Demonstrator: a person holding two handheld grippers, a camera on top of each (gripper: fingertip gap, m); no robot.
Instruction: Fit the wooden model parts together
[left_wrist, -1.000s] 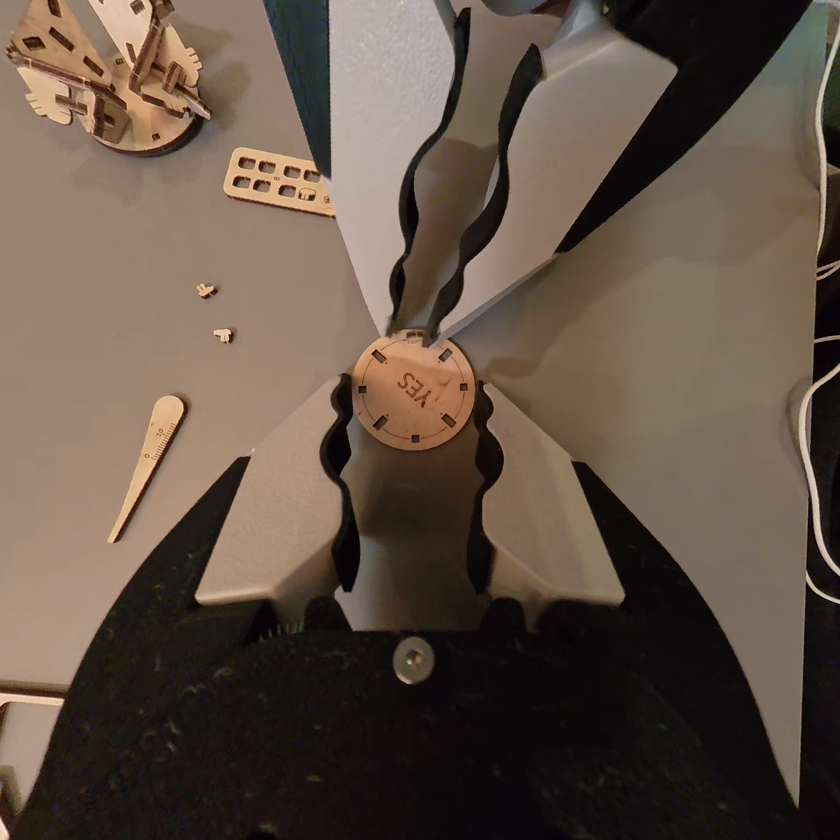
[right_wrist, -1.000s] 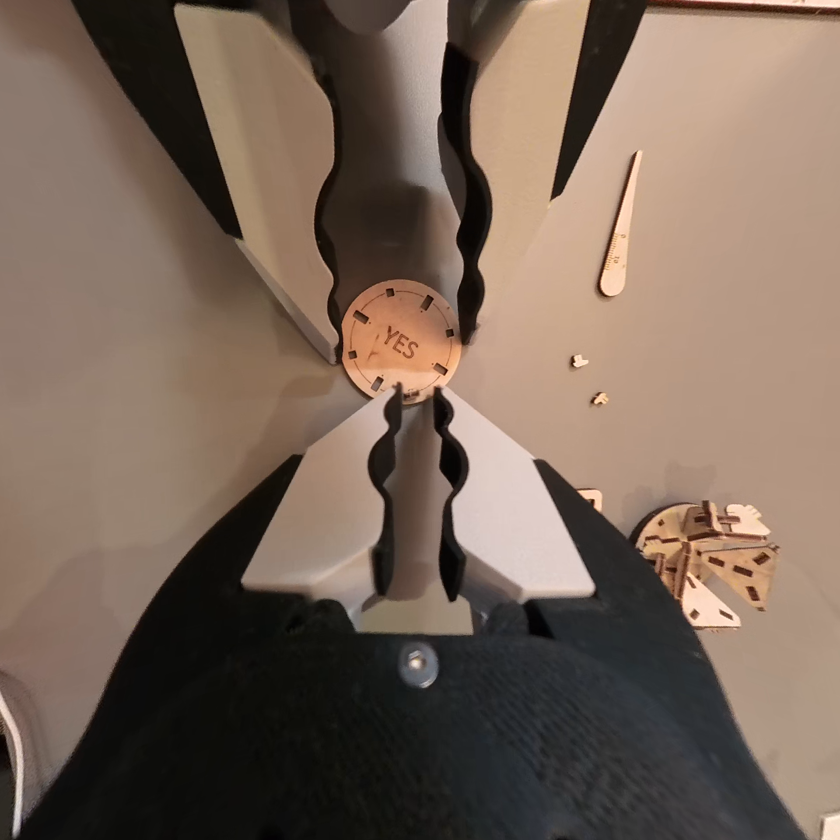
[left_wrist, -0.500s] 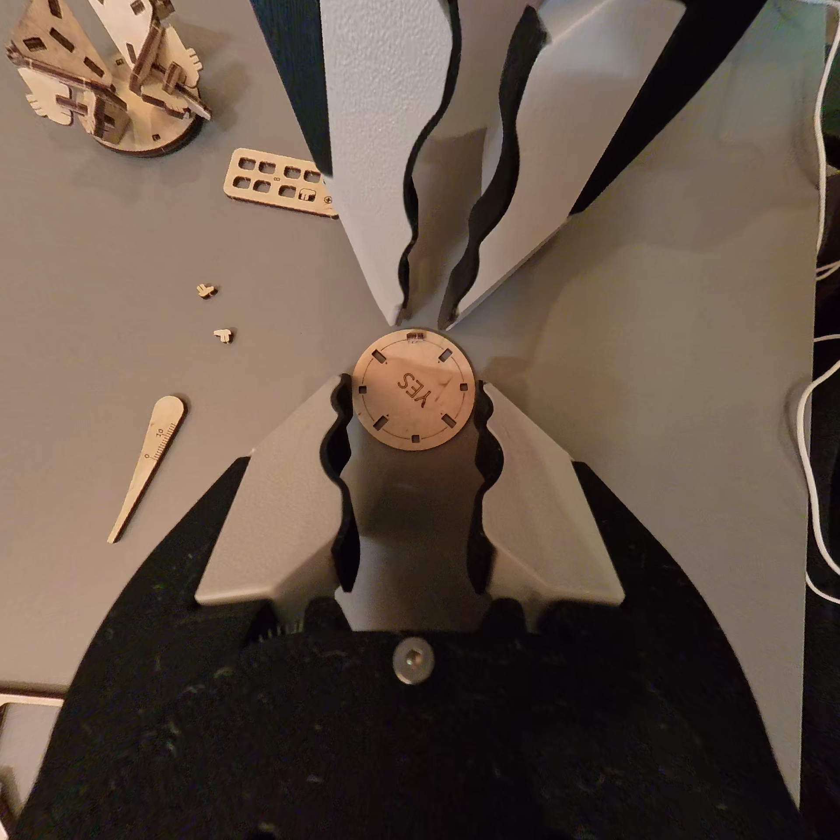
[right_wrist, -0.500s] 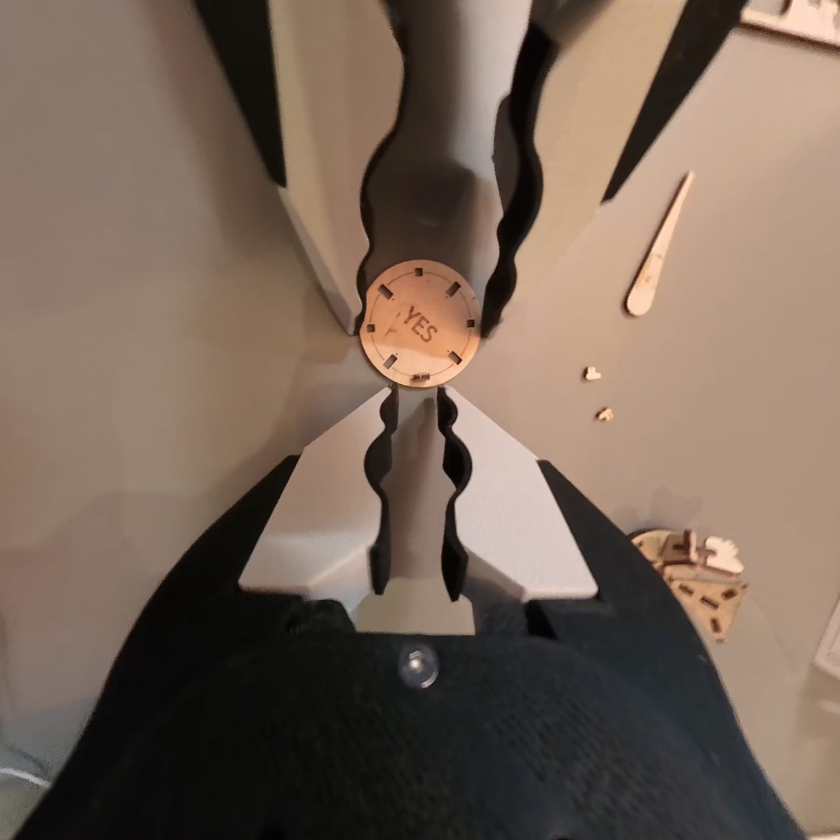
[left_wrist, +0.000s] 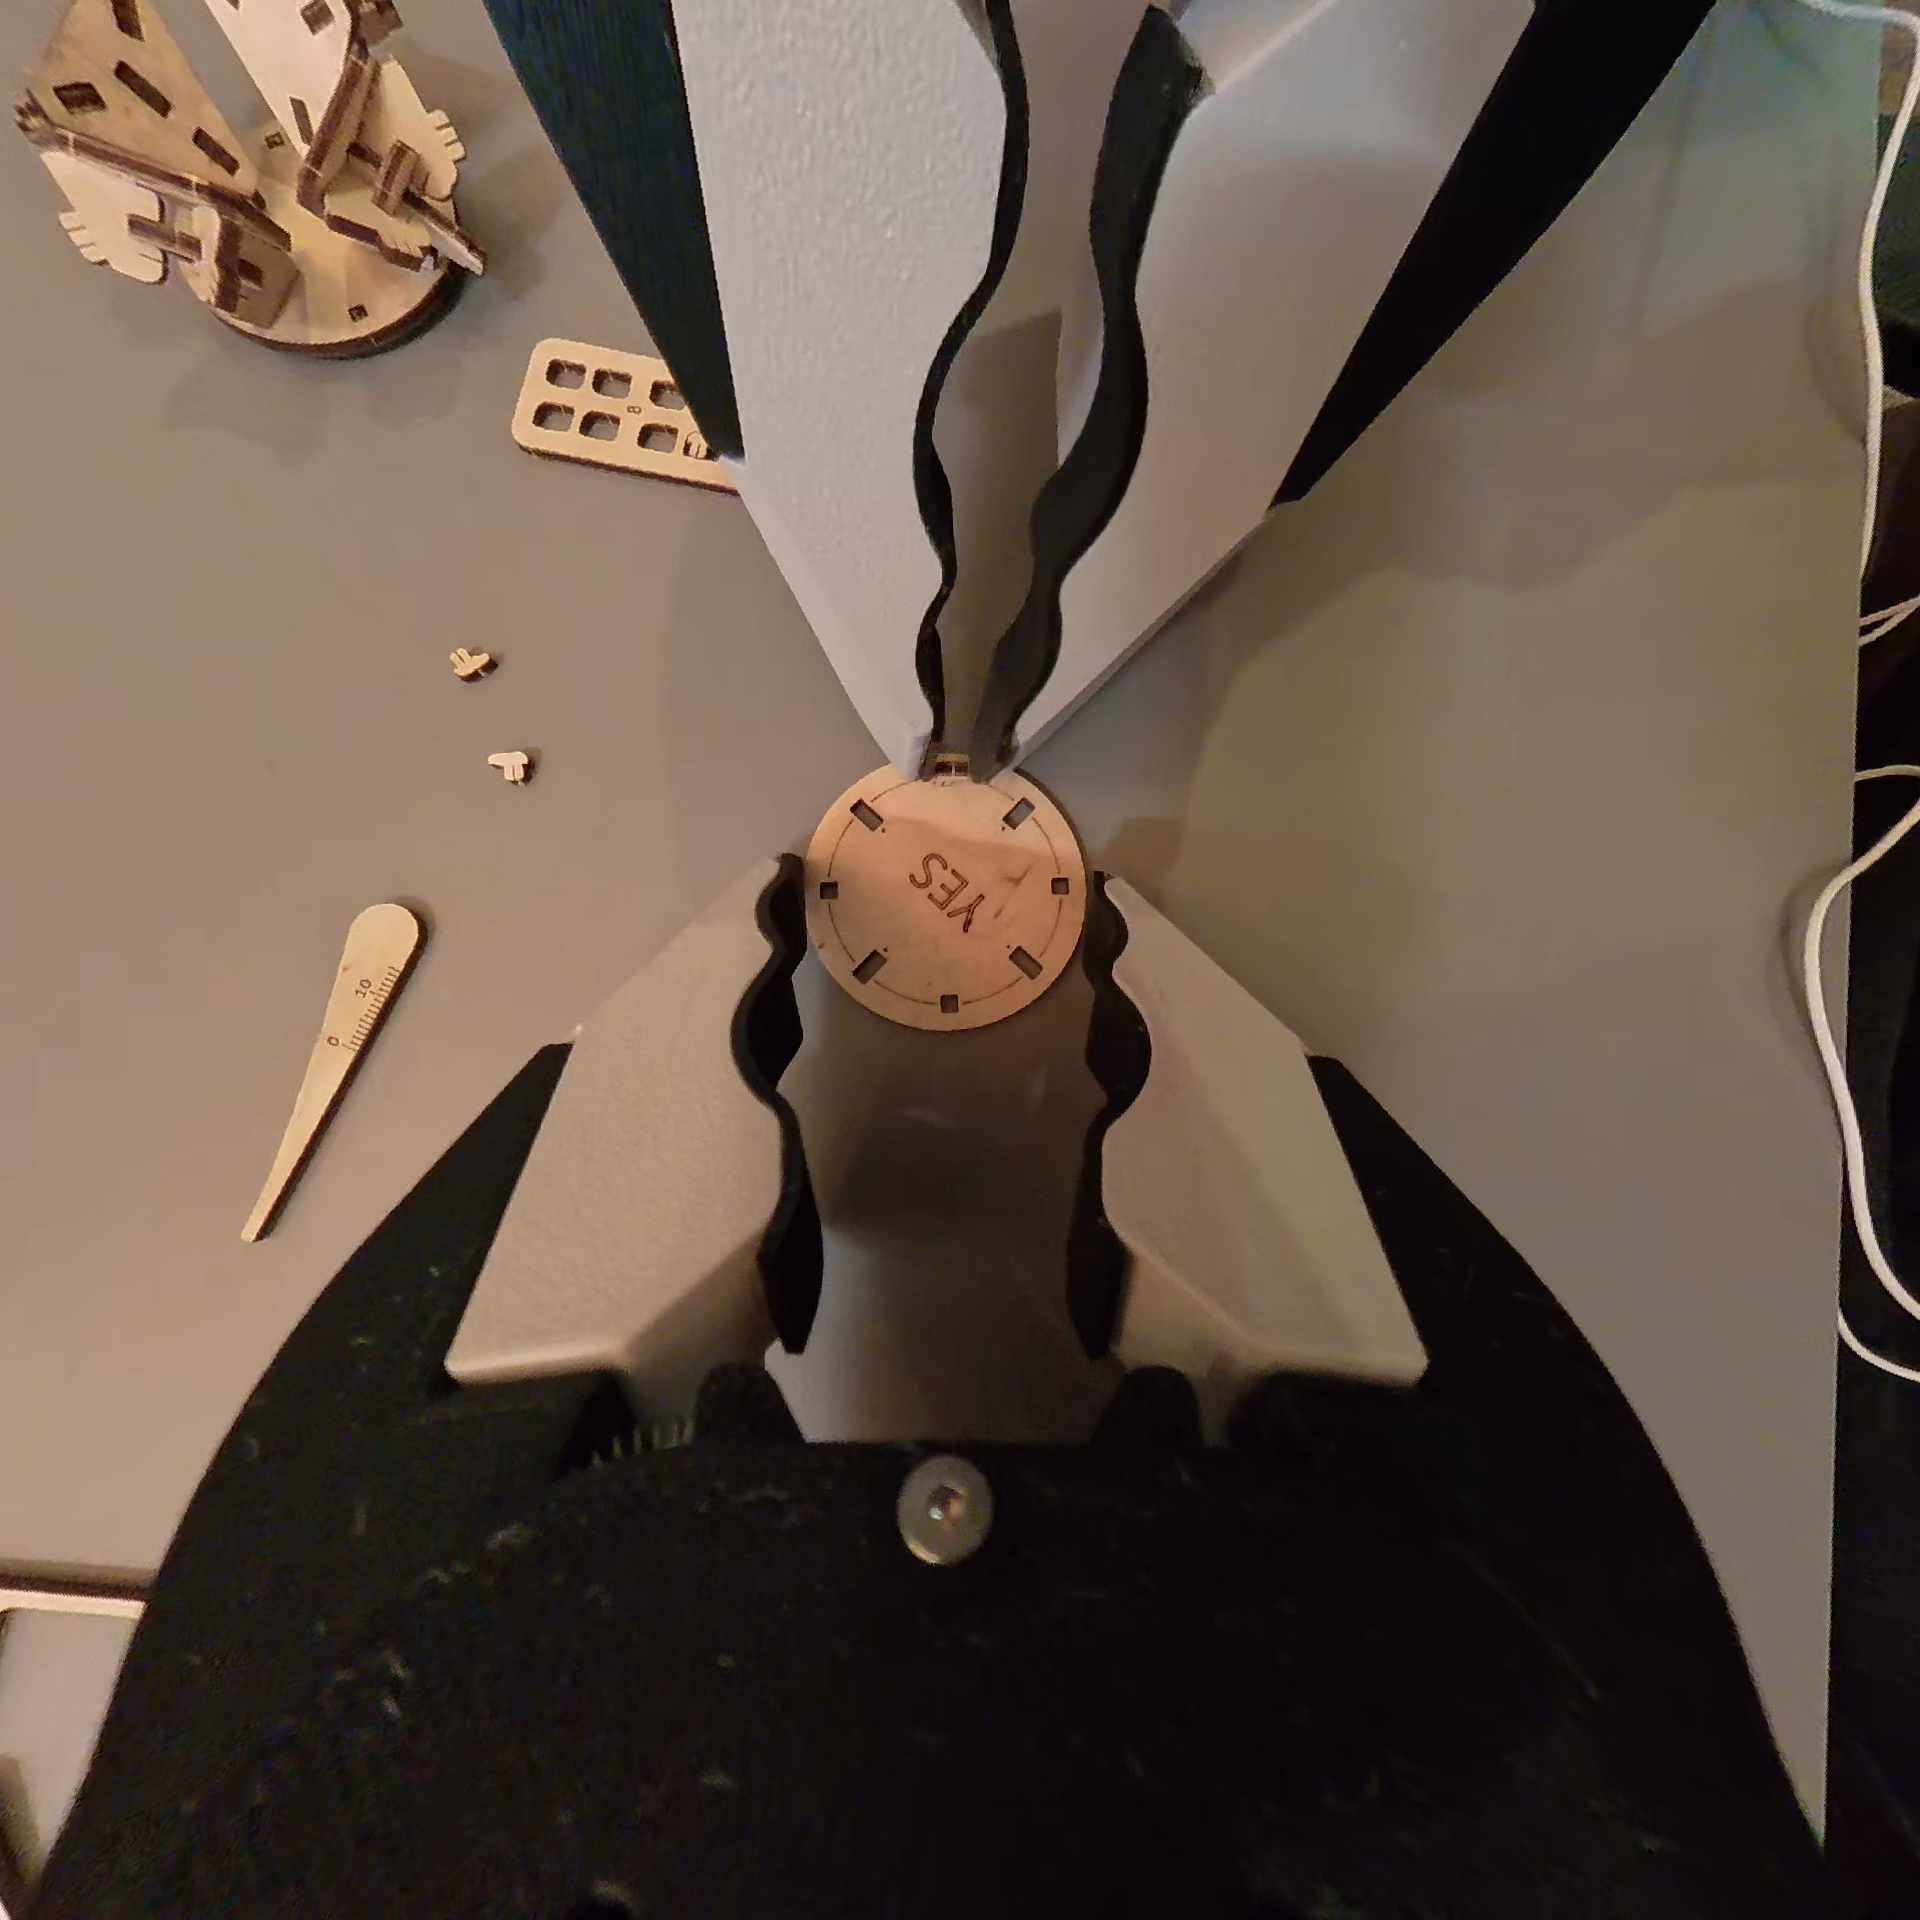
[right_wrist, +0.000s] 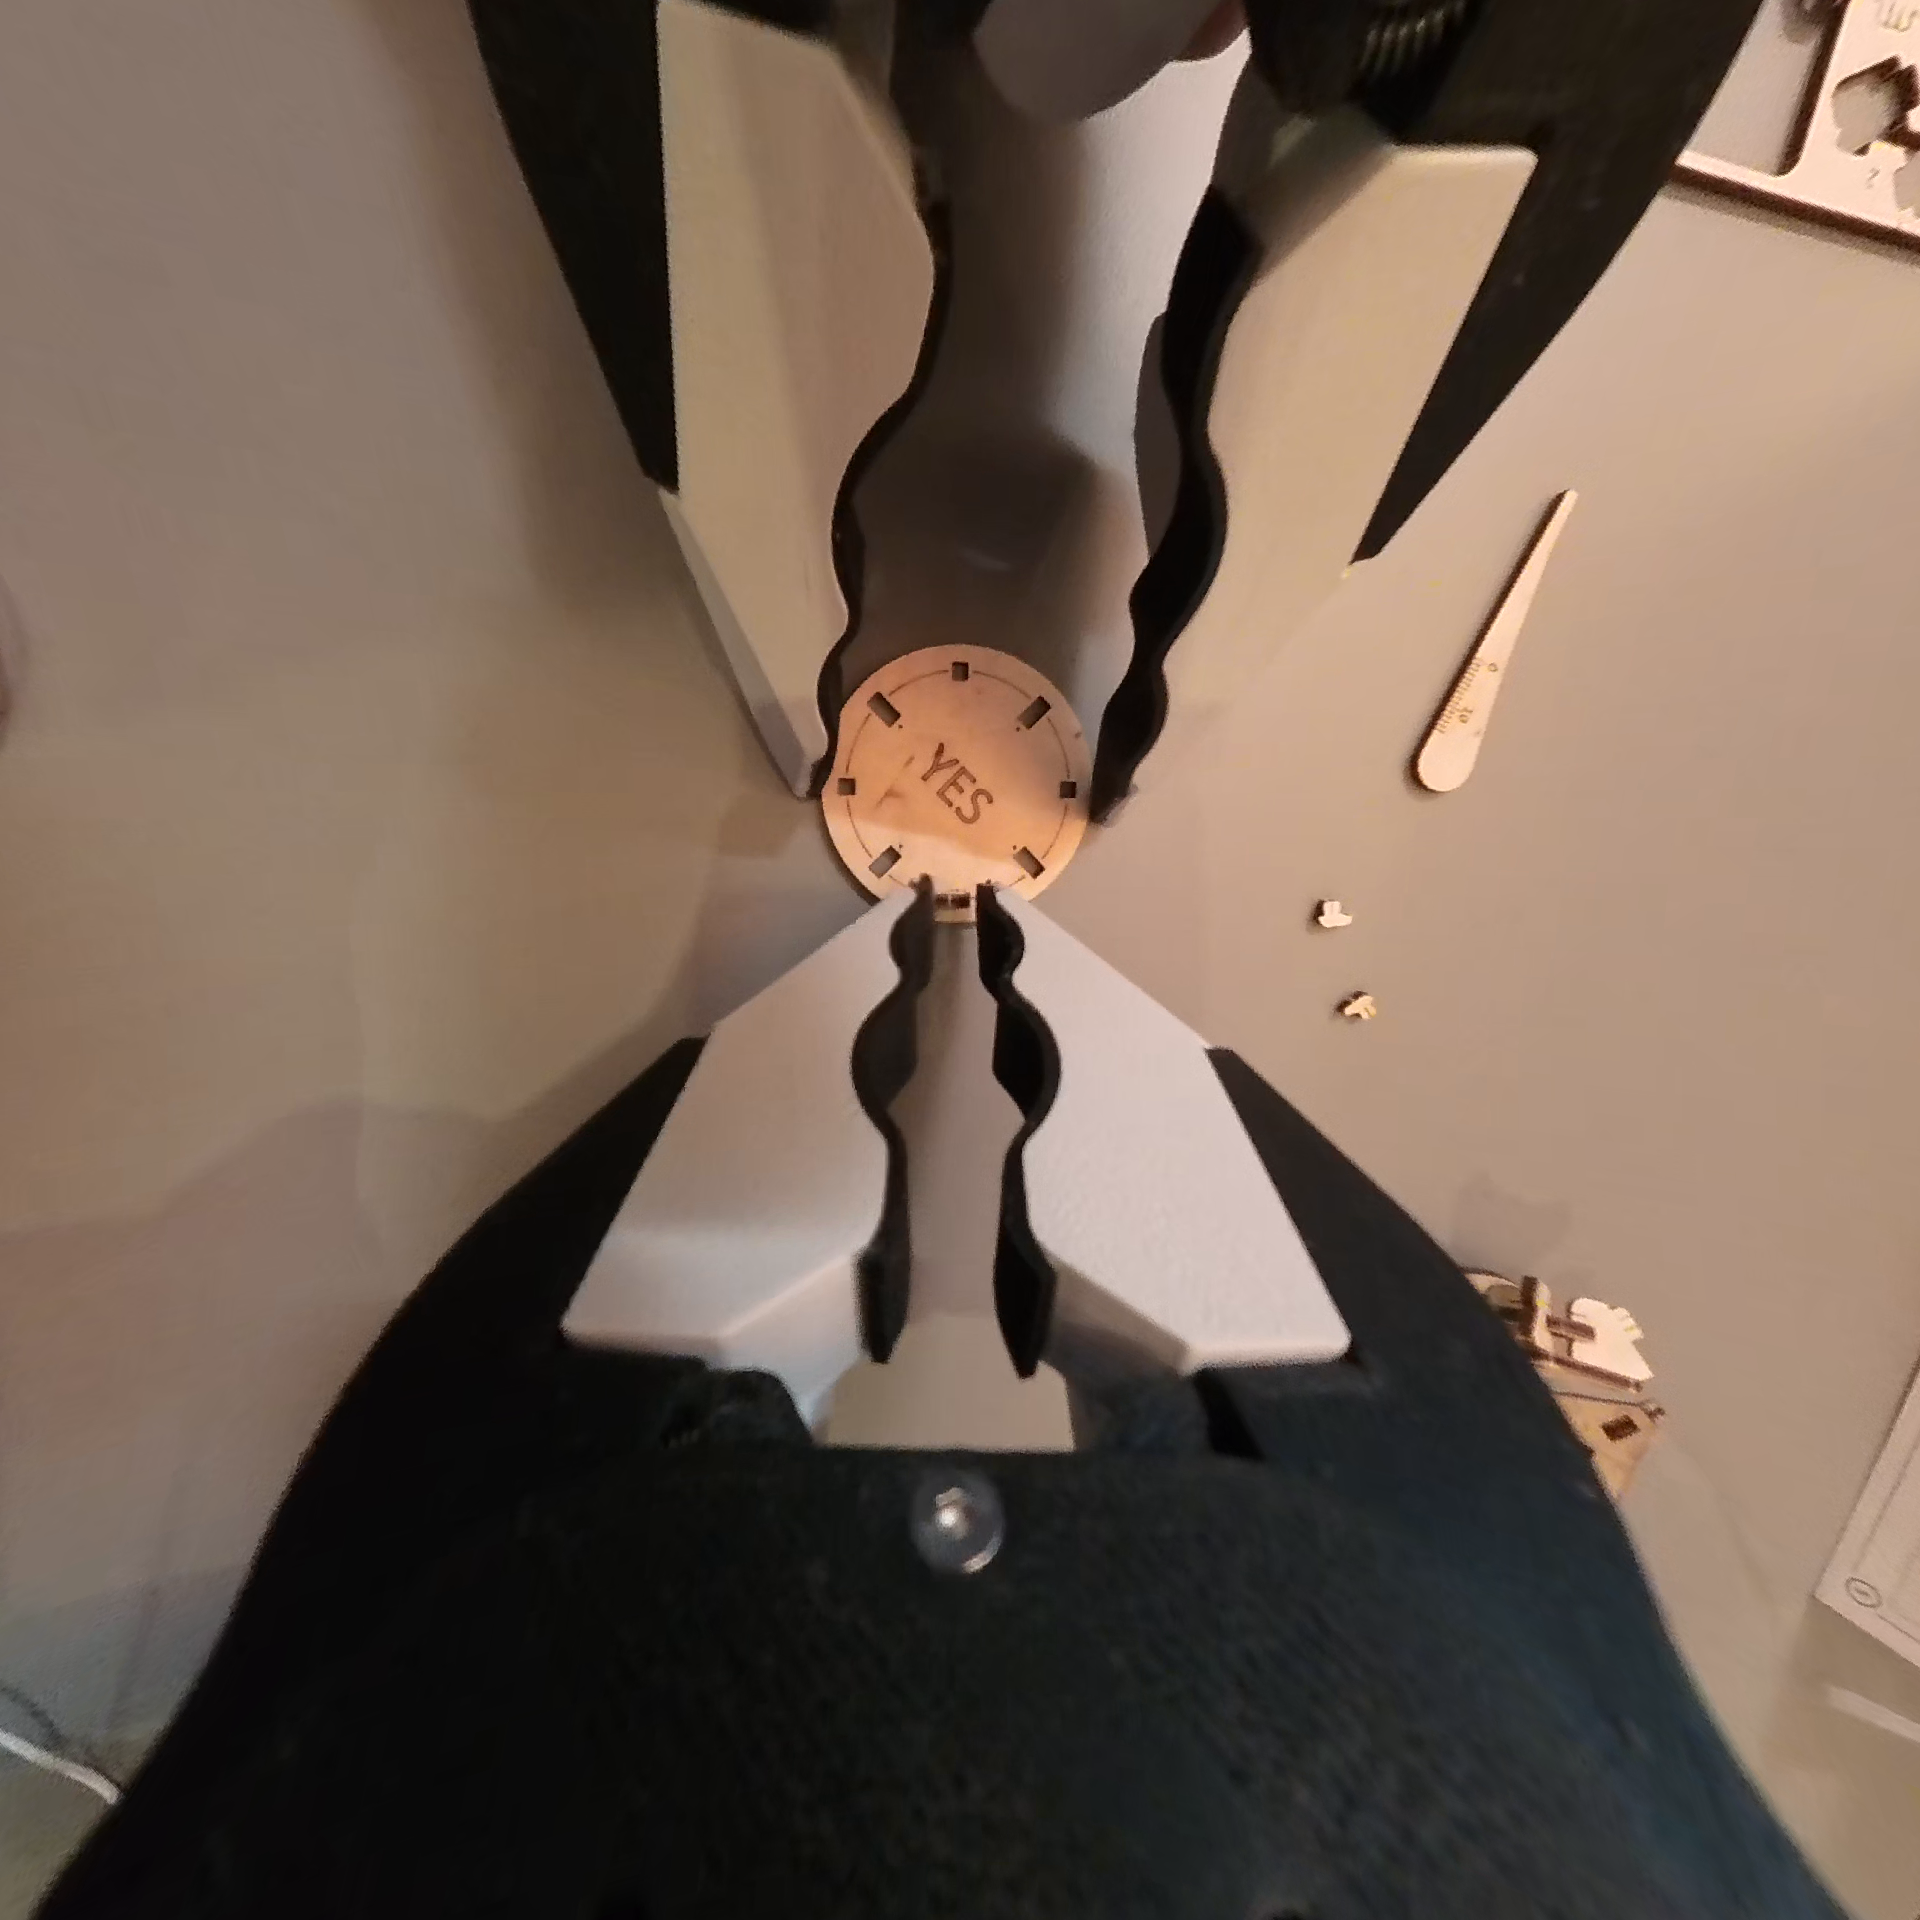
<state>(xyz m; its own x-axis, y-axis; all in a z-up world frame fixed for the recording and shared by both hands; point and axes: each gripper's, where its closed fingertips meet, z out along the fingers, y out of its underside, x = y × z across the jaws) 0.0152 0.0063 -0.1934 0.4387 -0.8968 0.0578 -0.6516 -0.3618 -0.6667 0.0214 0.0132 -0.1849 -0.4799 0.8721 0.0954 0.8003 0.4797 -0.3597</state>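
Observation:
A round wooden disc (left_wrist: 948, 914) with small slots lies flat on the grey table (left_wrist: 260, 831). My left gripper (left_wrist: 948, 894) is shut on the disc, one black pad against each side of its rim. It also shows in the right wrist view (right_wrist: 961, 779), gripping the disc (right_wrist: 956, 779). My right gripper (right_wrist: 951, 906) comes from the opposite side and is pinched shut on a small wooden peg (right_wrist: 951, 906) at the disc's edge. In the left wrist view the right gripper (left_wrist: 961, 753) shows holding the peg (left_wrist: 948, 769).
A wooden pointer with a scale (left_wrist: 332, 1060), two tiny wooden pieces (left_wrist: 473, 662) (left_wrist: 511, 766), a perforated wooden strip (left_wrist: 613, 426) and a partly built wooden model (left_wrist: 249, 177) lie to the left. White cables (left_wrist: 1860, 935) hang past the table's right edge. A wooden parts sheet (right_wrist: 1849, 156) lies farther off. My two grippers' fingertips are within a few centimetres of each other. From either gripper's tips it is about 15 centimetres to the partly built wooden model (left_wrist: 249, 177).
My right gripper pulled back from the disc and opened slightly, then came back and closed on the small peg at the disc's edge. The left gripper and the disc stayed still.

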